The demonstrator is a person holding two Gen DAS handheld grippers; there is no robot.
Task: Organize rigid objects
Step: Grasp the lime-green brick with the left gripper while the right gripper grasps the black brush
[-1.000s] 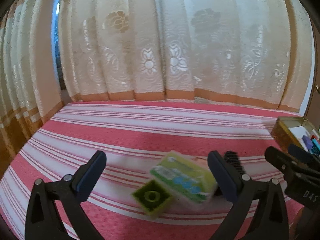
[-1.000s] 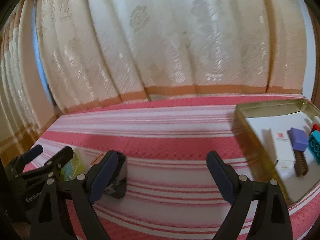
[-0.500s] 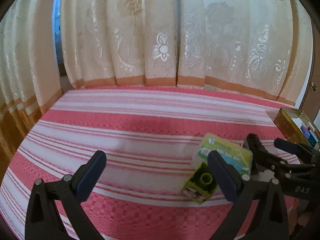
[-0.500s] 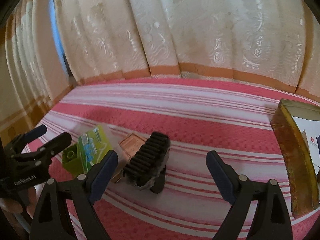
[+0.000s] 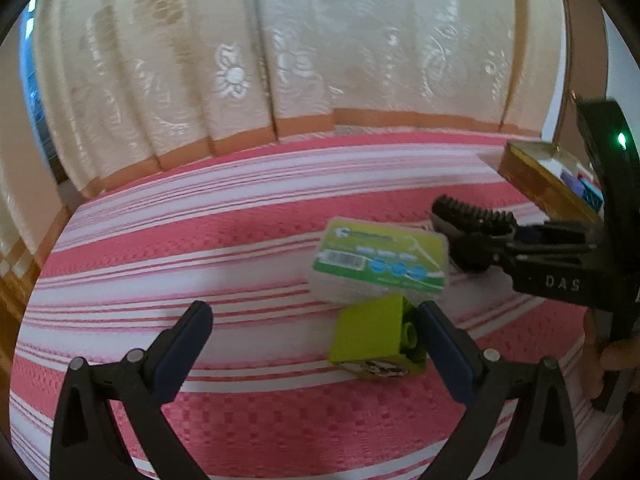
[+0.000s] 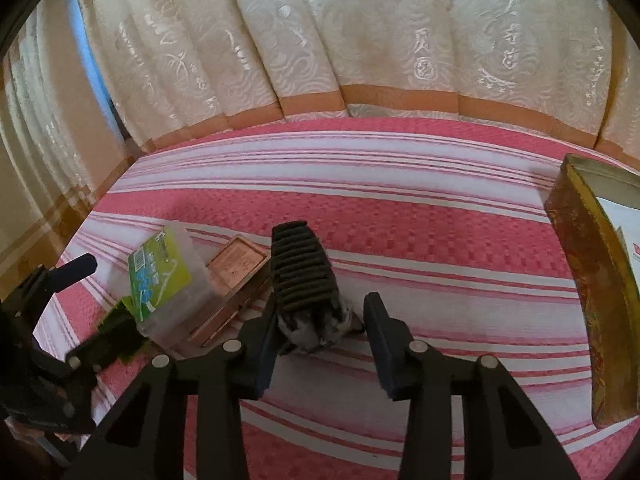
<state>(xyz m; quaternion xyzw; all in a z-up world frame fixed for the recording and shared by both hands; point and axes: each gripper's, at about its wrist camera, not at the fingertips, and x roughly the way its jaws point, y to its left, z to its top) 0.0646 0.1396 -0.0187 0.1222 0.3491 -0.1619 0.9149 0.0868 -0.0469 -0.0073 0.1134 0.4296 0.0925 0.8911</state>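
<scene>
— Brush position?
— On the striped bed, between the right gripper jaws, which are spread and hold nothing; long axis running away from them.
— Left gripper?
— Released too, beside the green brick.

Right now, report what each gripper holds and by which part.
Nothing is held. The left gripper is open beside the green block. The right gripper is open around the black ribbed object, not yet clamped.
</scene>
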